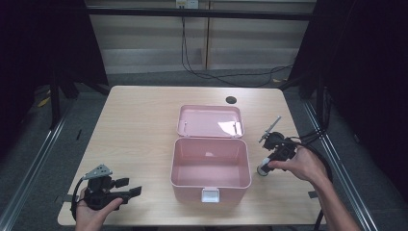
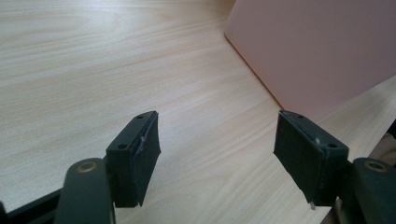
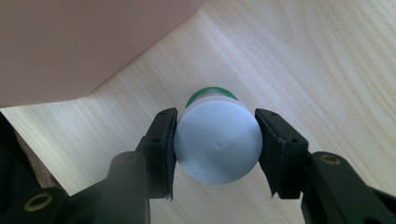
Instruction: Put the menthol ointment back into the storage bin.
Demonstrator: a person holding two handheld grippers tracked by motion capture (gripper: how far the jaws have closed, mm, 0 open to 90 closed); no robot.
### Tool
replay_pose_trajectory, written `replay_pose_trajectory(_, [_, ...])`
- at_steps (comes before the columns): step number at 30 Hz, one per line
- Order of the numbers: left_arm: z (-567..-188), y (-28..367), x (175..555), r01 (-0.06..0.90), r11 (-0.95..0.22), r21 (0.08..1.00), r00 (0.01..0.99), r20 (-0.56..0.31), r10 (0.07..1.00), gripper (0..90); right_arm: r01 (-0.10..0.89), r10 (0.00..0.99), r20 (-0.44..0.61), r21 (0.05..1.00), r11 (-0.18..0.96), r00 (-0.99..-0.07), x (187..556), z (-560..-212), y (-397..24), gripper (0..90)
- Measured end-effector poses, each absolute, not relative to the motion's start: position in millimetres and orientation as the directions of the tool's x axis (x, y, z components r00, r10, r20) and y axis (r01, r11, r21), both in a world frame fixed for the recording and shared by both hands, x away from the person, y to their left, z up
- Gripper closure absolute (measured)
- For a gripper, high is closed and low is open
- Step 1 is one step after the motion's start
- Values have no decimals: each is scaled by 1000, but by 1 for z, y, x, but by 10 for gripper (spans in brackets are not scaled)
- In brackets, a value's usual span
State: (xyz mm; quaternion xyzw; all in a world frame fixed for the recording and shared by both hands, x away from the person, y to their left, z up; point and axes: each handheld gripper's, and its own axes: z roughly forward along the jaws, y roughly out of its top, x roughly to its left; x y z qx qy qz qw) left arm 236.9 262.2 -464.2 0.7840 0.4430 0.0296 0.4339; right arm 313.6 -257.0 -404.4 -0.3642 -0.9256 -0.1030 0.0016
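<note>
A small bottle (image 3: 217,144) with a white cap and a green body stands upright between the jaws of my right gripper (image 3: 215,116), which is shut on the cap. In the high view the bottle (image 1: 263,168) and right gripper (image 1: 266,165) are just right of an open pink box (image 1: 187,192), whose lid (image 1: 210,120) lies flat behind it. Near the table's front left corner, my left gripper (image 1: 130,186) points toward the box. Its jaws (image 2: 217,126) stand apart with only bare wood between them. The box's pink wall (image 2: 317,51) is ahead of them.
The pink box wall (image 3: 84,42) is close beside the bottle. A white latch (image 1: 210,195) sits on the box front. A dark round hole (image 1: 231,100) is in the wooden table (image 1: 134,125) near its far edge. Cables trail off the right side.
</note>
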Motion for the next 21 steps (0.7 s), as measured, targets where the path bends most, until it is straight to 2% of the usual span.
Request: replay_pose_trajectory(21, [-464, 262, 237, 674, -229, 703, 600, -340, 724, 306, 658, 673, 71, 305, 688, -737, 298, -378, -270, 514])
